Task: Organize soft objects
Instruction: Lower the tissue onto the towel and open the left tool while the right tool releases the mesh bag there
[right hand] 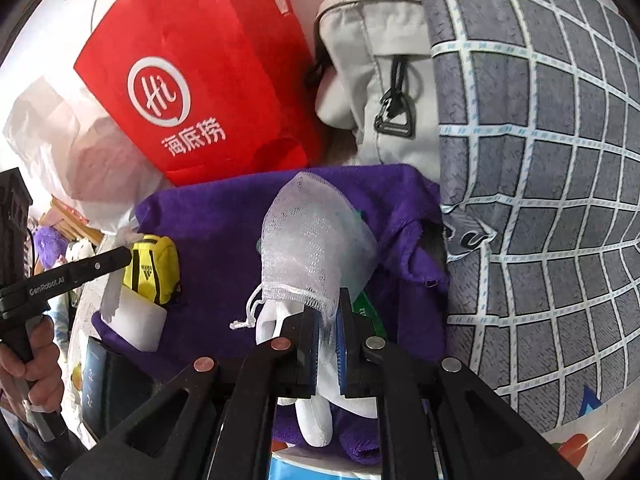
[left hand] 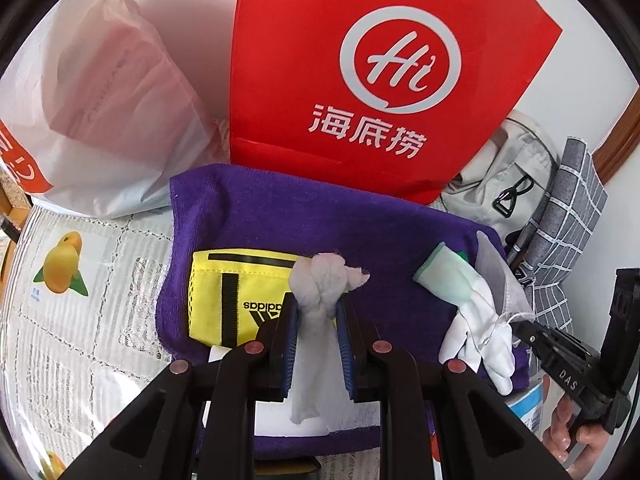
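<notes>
My left gripper (left hand: 318, 314) is shut on a knotted white cloth (left hand: 320, 280) and holds it above a purple towel (left hand: 280, 216). A yellow adidas pouch (left hand: 236, 300) and a white sponge block (right hand: 138, 320) lie on the towel under it. My right gripper (right hand: 328, 320) is shut on the edge of a white mesh drawstring bag (right hand: 312, 240), which covers a white glove (right hand: 316, 412) with a green cuff (left hand: 444, 280) on the towel's right side. The right gripper also shows at the right edge of the left wrist view (left hand: 528, 330).
A red paper bag (left hand: 360, 72) stands behind the towel, with a white plastic bag (left hand: 100, 112) on its left. A grey backpack (right hand: 384, 80) and a grey checked cloth (right hand: 540, 200) are on the right. A lace tablecloth with fruit prints (left hand: 72, 300) covers the table.
</notes>
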`<state>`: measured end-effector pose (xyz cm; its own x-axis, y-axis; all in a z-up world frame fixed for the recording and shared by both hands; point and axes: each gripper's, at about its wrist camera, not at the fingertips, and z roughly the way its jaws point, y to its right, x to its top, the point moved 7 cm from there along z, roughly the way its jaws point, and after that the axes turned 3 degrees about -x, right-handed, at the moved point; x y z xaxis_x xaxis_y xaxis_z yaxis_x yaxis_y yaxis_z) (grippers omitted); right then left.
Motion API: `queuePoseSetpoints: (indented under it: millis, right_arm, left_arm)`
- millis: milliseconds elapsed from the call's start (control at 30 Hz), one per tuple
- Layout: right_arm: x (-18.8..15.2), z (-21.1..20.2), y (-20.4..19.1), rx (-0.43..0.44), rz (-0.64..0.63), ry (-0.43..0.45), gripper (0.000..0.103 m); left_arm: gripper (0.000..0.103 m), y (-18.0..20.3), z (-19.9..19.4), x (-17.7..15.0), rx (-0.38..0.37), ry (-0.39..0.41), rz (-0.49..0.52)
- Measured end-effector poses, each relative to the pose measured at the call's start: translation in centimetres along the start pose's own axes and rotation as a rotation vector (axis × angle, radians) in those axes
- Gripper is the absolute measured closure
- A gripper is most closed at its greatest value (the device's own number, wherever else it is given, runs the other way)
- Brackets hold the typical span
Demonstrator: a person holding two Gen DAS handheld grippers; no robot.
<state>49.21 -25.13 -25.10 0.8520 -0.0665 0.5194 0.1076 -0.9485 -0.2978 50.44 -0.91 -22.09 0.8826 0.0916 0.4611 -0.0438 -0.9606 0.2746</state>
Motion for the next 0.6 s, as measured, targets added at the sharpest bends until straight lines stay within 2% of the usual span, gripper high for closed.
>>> queuePoseSetpoints:
  millis: [133, 233, 333, 400, 500, 600]
  right_arm:
    - [-0.3, 0.5, -0.7, 0.003, -0.034, -0.021, 0.094]
    - [-0.6, 0.7, -0.9, 0.015, -0.041, -0.037, 0.089]
    - [-0.7, 0.5, -1.0, 0.018, -0.049, -0.039, 0.076]
    - [-0.7, 0.3, -1.1, 0.023, -0.058, -0.037, 0.062]
    - [-0.6, -0.5, -1.3, 0.03, -0.072, -0.021, 0.048]
    - [-0.4, -1.3, -1.4, 0.036, -0.072, -0.004, 0.043]
  left_arm:
    - [0.084, 0.2, 0.2, -0.2, 0.005, -0.004, 0.007]
    - [0.084, 0.4, 0.4, -0.3, 0.006, -0.009, 0.013]
    - [0.084, 0.5, 0.7, -0.4, 0.007, -0.015, 0.012]
    - [0.084, 0.6, 1.0, -0.5, 0.007, -0.019, 0.015]
    - [0.084, 0.7, 1.2, -0.6, 0.01, -0.024, 0.016]
    - [0.084, 0.8, 1.4, -0.7, 0.022, -0.023, 0.022]
